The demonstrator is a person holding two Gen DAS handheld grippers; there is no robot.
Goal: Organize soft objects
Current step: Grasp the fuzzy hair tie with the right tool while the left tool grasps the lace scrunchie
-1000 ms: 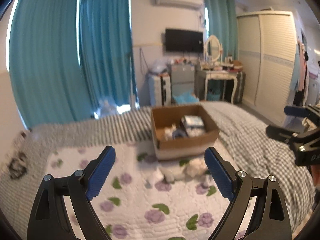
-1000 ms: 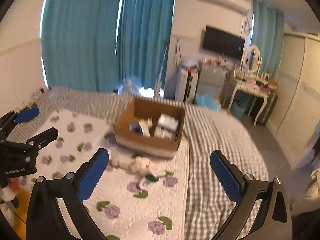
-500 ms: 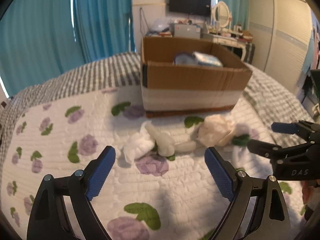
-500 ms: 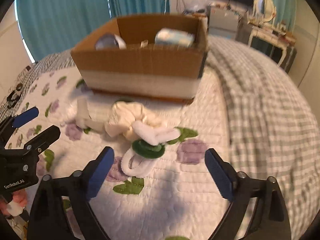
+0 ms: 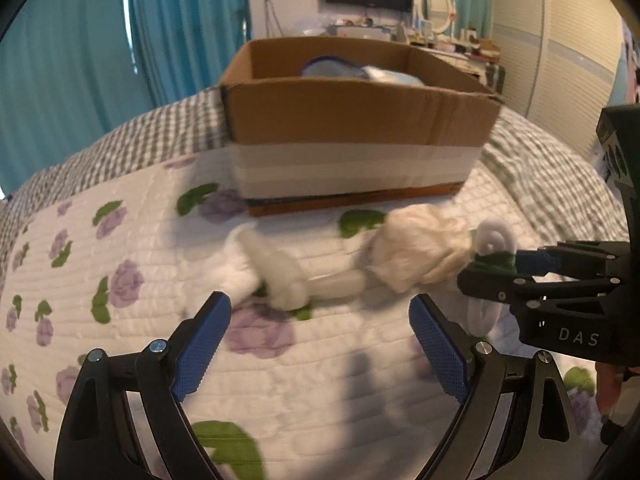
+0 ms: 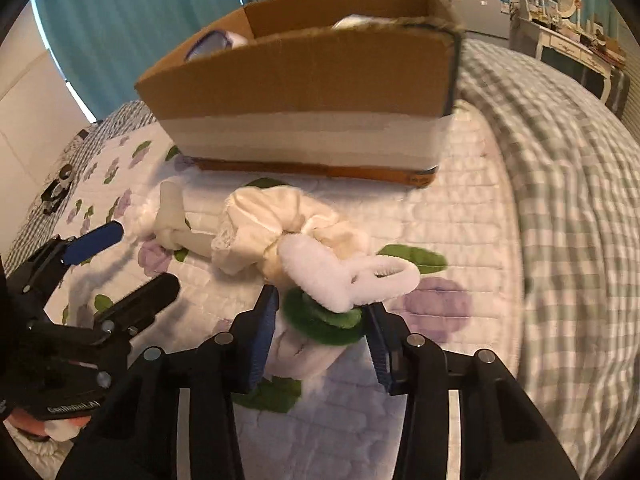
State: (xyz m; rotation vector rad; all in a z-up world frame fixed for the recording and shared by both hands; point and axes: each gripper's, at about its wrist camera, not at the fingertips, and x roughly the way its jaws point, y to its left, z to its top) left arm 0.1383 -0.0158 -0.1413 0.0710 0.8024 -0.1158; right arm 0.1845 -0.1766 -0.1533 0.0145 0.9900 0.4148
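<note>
a small heap of soft hair ties lies on the white quilted bedspread with purple flowers and green leaves, just in front of an open brown cardboard box banded with pale tape that fills the upper middle of both views. in the right wrist view the right gripper sits low in the centre of the frame; its jaws have just been closing, and its blue pads now bracket a dark green fuzzy hair tie, the right one against its edge, though whether they truly pinch it is hard to say. a fluffy white looped hair tie rests on top of the green one, and a cream satin scrunchie lies just behind them, touching. further left, a pale knotted fabric band lies beside the scrunchie. in the left wrist view the left gripper hangs at the bottom of the frame with its blue pads wide apart and nothing between them, just short of the knotted band. the box holds a few items, too blurred to name. a grey checked blanket covers the right side of the bed, and teal curtains fill the upper left.
</note>
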